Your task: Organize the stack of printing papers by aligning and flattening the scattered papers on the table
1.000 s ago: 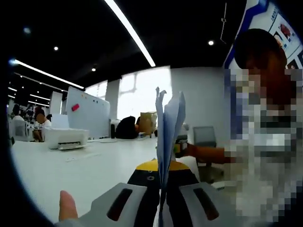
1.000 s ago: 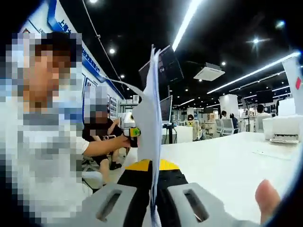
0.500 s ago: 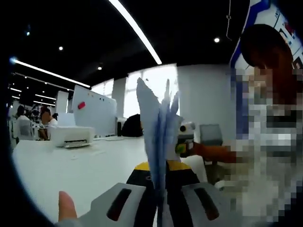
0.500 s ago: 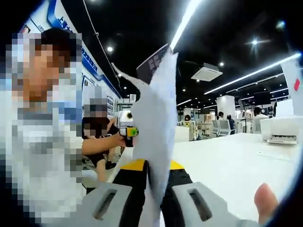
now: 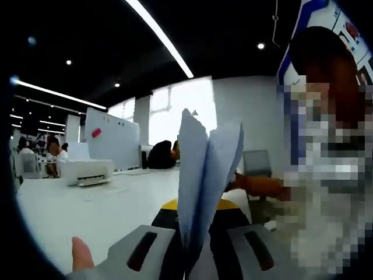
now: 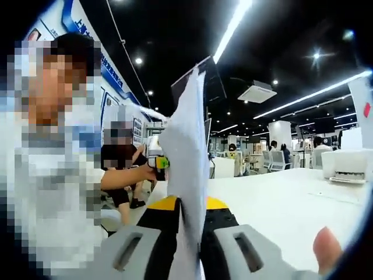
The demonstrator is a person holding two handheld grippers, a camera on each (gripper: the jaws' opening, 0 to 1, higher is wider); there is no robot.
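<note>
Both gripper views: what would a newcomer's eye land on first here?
The sheaf of white papers standing upright between the left gripper's jaws, its sheets fanned apart at the top; the right gripper clamps the papers too. Behind lies the white table with a white printer at its far left.

White table (image 5: 116,204) lies open ahead; printer (image 5: 81,171) far left, seated person (image 6: 58,192) close beside.

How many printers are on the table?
1 that I can tell: a white printer sits on the far side of the white table; the same printer appears in the right gripper view. Others may be hidden behind the papers.
</note>
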